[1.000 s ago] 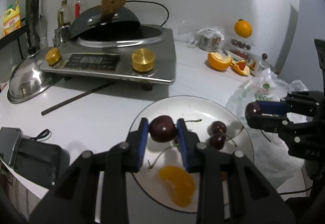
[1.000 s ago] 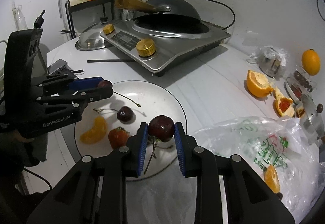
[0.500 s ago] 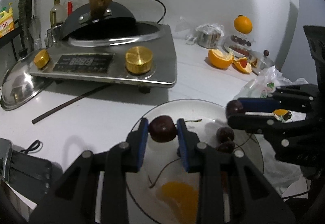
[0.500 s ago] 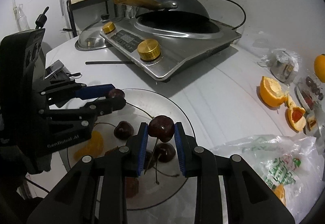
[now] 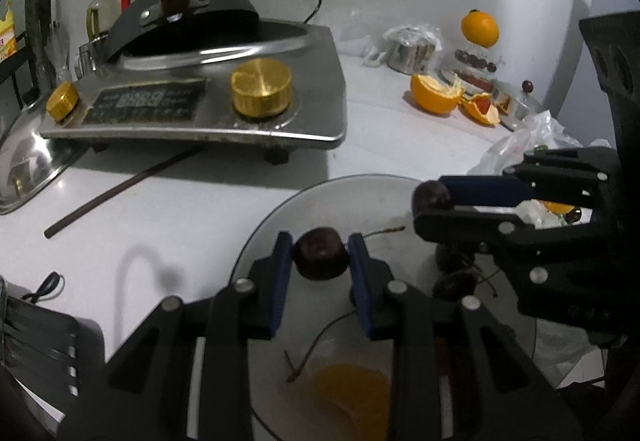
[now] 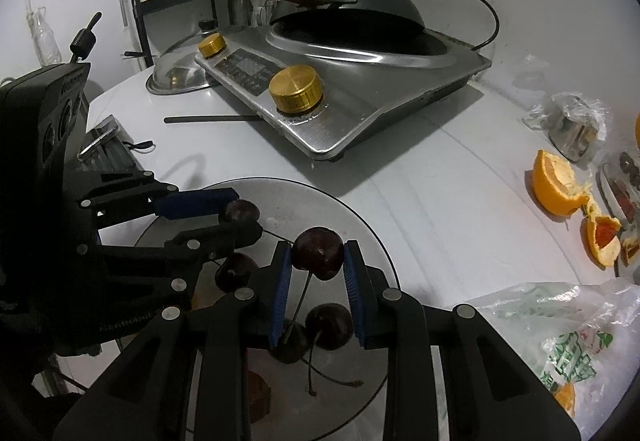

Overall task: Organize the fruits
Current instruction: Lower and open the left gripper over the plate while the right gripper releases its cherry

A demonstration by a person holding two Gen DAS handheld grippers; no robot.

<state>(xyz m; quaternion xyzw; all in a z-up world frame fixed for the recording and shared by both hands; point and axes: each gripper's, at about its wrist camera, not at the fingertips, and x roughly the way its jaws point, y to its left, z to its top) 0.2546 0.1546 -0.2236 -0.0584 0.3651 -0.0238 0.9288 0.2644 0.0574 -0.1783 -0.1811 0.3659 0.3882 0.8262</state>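
Both grippers have been carried forward over the plate [image 6: 360, 225] in the last second; the cooker [image 5: 208, 97] now looms larger in both views, and the orange segment [image 5: 352, 397] has slid to the bottom edge of the left view. Grips unchanged: the left gripper [image 5: 320, 255] is seen with jaws pinching a cherry [image 5: 319, 253], the right gripper [image 6: 316, 255] with jaws pinching a second cherry [image 6: 318, 252], stem hanging down. Both cherries are held above the plate, not resting on it. Judged: a transport phase, cherries probably being taken off the plate for sorting elsewhere; destination not shown.

Materials:
- Cherries: dark red, glossy, round, thin brown stems. Likely soft, easily bruised.
- Plate: round, shallow, smooth pale glaze. Three more cherries are seen on it, plus loose stems.
- Jaw pads: blue, ribbed.
- Cooker: brushed steel, brass-coloured knobs, dark wok with wooden handle.
- Table: white, smooth.
- Orange halves [image 6: 558, 185]: torn peel, ragged. Crinkled plastic bag [image 6: 560, 325] near right edge.
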